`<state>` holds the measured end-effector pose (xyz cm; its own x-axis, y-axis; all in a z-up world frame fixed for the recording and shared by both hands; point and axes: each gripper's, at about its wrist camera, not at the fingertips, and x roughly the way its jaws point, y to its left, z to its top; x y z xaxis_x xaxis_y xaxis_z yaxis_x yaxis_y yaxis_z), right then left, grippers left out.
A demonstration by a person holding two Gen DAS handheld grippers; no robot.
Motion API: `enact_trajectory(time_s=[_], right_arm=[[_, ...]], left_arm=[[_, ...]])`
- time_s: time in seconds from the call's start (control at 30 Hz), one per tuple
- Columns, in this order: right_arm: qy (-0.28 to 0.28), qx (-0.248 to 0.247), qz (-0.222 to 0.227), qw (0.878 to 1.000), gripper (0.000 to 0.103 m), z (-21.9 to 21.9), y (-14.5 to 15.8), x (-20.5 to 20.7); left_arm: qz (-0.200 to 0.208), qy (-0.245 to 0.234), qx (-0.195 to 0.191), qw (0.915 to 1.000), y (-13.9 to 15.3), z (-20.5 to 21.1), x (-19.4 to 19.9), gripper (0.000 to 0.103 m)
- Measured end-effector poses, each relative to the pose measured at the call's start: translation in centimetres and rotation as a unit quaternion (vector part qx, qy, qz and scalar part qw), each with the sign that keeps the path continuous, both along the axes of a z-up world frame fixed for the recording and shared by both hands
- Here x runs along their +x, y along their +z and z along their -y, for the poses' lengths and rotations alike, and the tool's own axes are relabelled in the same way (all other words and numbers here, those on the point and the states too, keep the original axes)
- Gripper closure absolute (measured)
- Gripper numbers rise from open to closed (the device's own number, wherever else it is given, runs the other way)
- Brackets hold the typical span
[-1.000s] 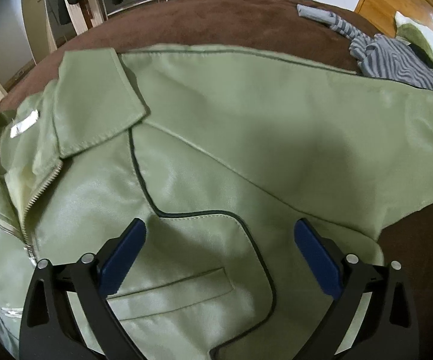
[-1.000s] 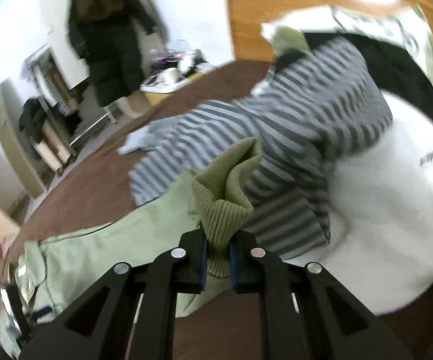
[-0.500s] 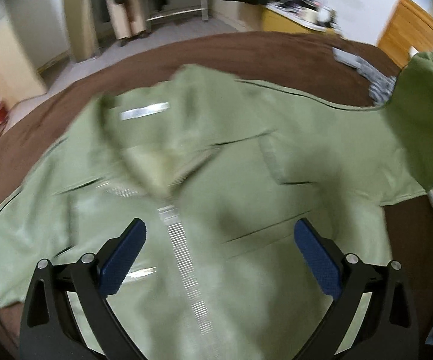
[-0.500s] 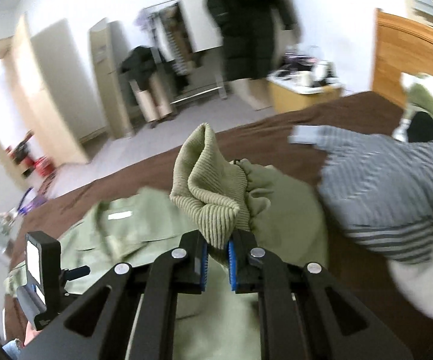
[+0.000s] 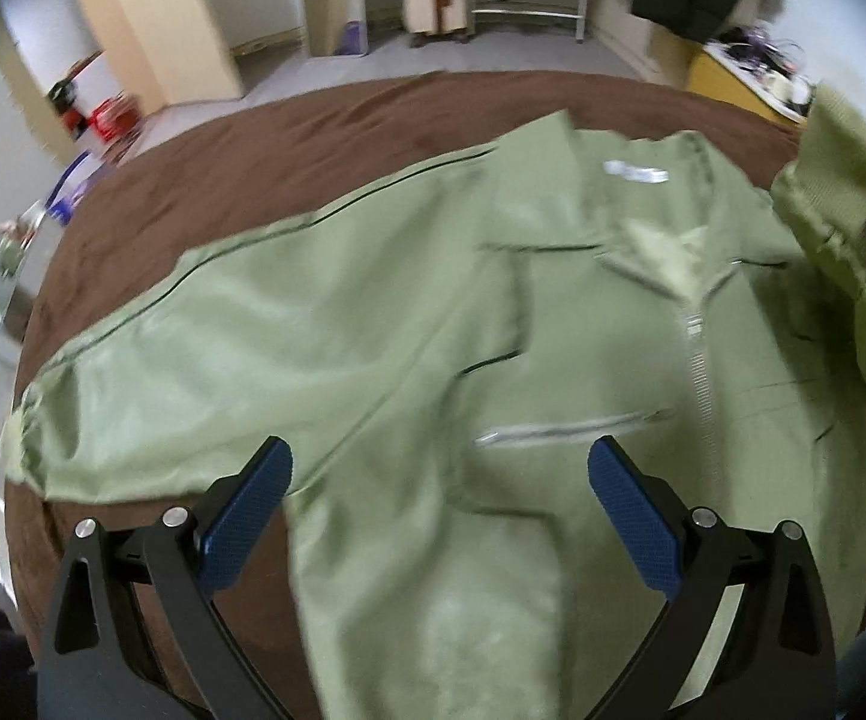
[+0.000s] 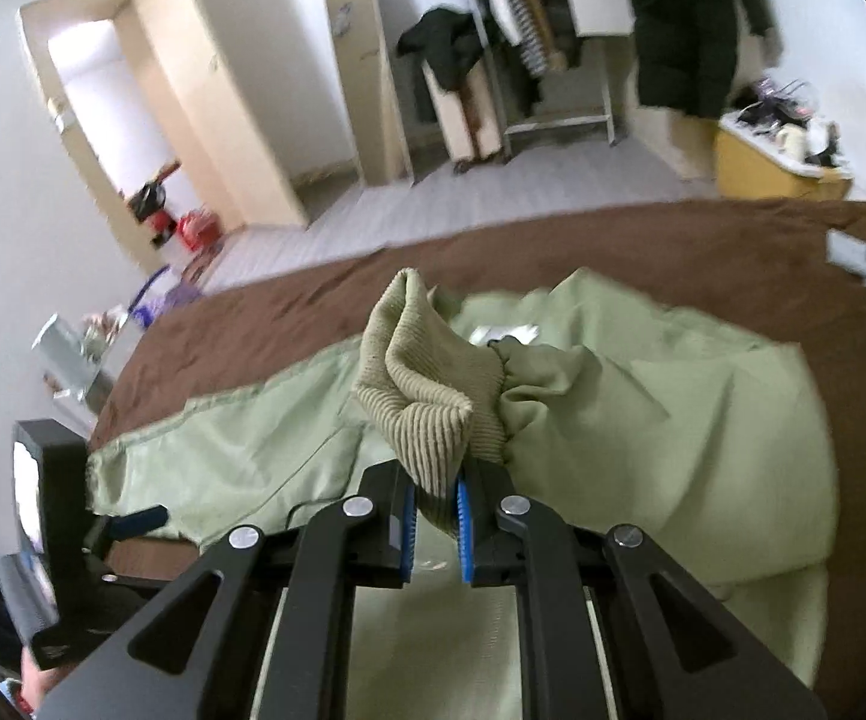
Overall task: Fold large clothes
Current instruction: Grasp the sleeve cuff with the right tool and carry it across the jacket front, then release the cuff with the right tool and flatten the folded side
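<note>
Soft brown bedcover (image 5: 313, 138) fills the middle of both views, with pale floor and tall cream cupboards (image 6: 241, 96) at the top. On it lies a smooth, shiny green jacket (image 5: 373, 330), spread flat, its zipper (image 5: 697, 360) at the right. The left gripper (image 5: 439, 516) has its blue pads spread wide, holding nothing. The right gripper (image 6: 433, 519) pinches the jacket's ribbed knit cuff (image 6: 427, 384), bunched up in the middle of its view
</note>
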<state>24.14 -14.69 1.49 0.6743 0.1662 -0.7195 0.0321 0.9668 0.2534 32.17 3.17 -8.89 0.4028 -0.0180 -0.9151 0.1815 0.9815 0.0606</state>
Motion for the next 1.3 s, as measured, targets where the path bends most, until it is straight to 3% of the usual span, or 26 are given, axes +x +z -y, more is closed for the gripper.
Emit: enact_trajectory(time_s=[0.33,0.6,0.7,0.8,0.87,0.93,1.07,1.13,1.3], right_arm=[[0.041,-0.035,-0.067,0.996,0.091,-6.3,-8.0,0.1],[0.037,-0.028,-0.105,0.993,0.089,-6.3,-12.5,-0.1],[0.04,-0.027,-0.103,0.994,0.081,-6.2,-12.4,0.0],[0.047,-0.019,-0.096,0.994,0.046,-6.0,-11.3,-0.2],[0.049,-0.014,-0.086,0.995,0.042,-5.8,-10.1,-0.5],[0.043,-0.02,-0.075,0.996,0.026,-5.2,-8.4,-1.1],[0.026,-0.04,-0.061,0.997,0.024,-2.0,-5.2,-2.5],[0.013,-0.055,-0.064,0.996,0.018,0.1,-4.3,-3.0],[-0.029,-0.092,-0.08,0.992,0.017,6.8,-3.8,-4.4]], left_arm=[[-0.018,0.039,-0.009,0.999,-3.9,-5.7,-2.2,0.006],[-0.026,0.044,-0.016,0.9986,-5.7,-6.1,-3.0,0.006],[-0.023,0.043,-0.016,0.9987,-5.4,-5.9,-3.1,0.006],[-0.021,0.038,-0.014,0.999,-4.8,-5.5,-3.0,0.006],[-0.02,0.035,-0.015,0.9991,-4.1,-5.2,-2.9,0.006],[-0.014,0.031,-0.019,0.9993,-3.1,-4.6,-2.9,0.006],[0.0,0.012,-0.029,0.9995,-0.9,-2.6,-2.8,0.006],[0.006,0.0,-0.038,0.9993,0.0,-1.3,-2.7,0.006],[0.012,-0.035,-0.055,0.9978,0.5,3.4,-1.9,0.006]])
